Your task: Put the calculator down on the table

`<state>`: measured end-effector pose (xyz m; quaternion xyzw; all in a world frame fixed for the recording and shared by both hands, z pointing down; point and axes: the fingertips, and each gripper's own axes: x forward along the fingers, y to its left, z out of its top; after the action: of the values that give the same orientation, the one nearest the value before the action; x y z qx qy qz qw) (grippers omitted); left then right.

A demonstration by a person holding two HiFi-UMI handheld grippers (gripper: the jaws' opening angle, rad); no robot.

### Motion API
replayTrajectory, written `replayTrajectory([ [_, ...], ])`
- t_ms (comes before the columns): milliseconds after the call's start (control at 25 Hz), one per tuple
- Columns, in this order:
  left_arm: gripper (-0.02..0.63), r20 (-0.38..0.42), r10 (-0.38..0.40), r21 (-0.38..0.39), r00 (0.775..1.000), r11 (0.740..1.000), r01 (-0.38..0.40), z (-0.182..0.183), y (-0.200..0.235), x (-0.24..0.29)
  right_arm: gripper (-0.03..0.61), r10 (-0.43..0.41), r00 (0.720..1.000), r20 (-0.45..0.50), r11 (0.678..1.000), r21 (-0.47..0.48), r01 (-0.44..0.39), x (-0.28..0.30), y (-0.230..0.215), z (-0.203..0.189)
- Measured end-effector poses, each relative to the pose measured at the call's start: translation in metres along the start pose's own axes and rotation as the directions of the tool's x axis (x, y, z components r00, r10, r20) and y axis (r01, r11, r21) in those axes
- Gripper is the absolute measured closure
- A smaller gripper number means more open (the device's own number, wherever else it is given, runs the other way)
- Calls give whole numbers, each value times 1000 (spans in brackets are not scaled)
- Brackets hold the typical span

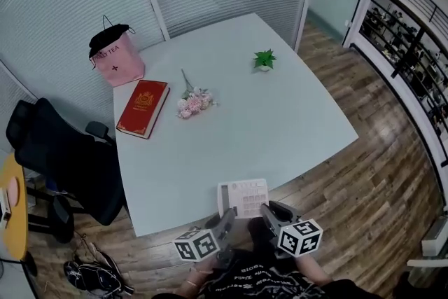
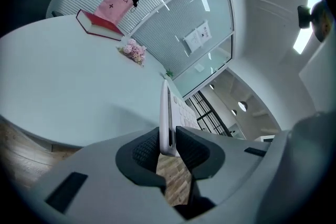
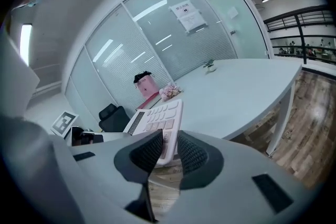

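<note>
A white calculator [image 1: 243, 198] with pale pink keys hangs over the near edge of the light blue table [image 1: 231, 129], held from both sides. My left gripper [image 1: 225, 218] is shut on its near left edge; in the left gripper view the calculator [image 2: 167, 113] shows edge-on between the pads. My right gripper [image 1: 269, 213] is shut on its near right corner; in the right gripper view the calculator [image 3: 157, 120] lies keys-up between the black ribbed pads [image 3: 191, 153].
On the table lie a red book [image 1: 143, 107], a pink bag [image 1: 116, 57], a bunch of pink flowers [image 1: 192, 103] and a small green plant [image 1: 264, 59]. A black office chair [image 1: 66, 157] stands at the left. Wooden floor lies to the right, glass walls behind.
</note>
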<state>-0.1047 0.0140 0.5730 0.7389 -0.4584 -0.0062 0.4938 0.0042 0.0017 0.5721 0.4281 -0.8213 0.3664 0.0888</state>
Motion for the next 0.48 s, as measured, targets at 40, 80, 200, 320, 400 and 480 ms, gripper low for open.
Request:
replayTrajectory([
  [40, 520, 6, 6, 0, 1000, 1000, -6, 7, -1, 10, 482, 8, 1000, -4, 1000, -4, -8, 6, -8, 9],
  [80, 520, 11, 13, 0, 1000, 1000, -13, 14, -3, 20, 482, 16, 1000, -7, 1000, -7, -16, 12, -15, 18],
  [200, 518, 26, 30, -4, 999, 1000, -30, 31, -7, 49, 482, 34, 999, -12, 999, -20, -34, 26, -36, 44],
  [320, 517, 40, 37, -10, 999, 999, -37, 47, -17, 78, 483, 45, 999, -16, 998, -31, -46, 36, -58, 70],
  [400, 517, 48, 40, -11, 998, 999, -40, 55, -22, 96, 482, 52, 998, -19, 998, -41, -53, 42, -72, 85],
  [480, 517, 53, 45, -13, 998, 999, -44, 61, -25, 111, 482, 57, 998, -26, 997, -51, -58, 47, -84, 97],
])
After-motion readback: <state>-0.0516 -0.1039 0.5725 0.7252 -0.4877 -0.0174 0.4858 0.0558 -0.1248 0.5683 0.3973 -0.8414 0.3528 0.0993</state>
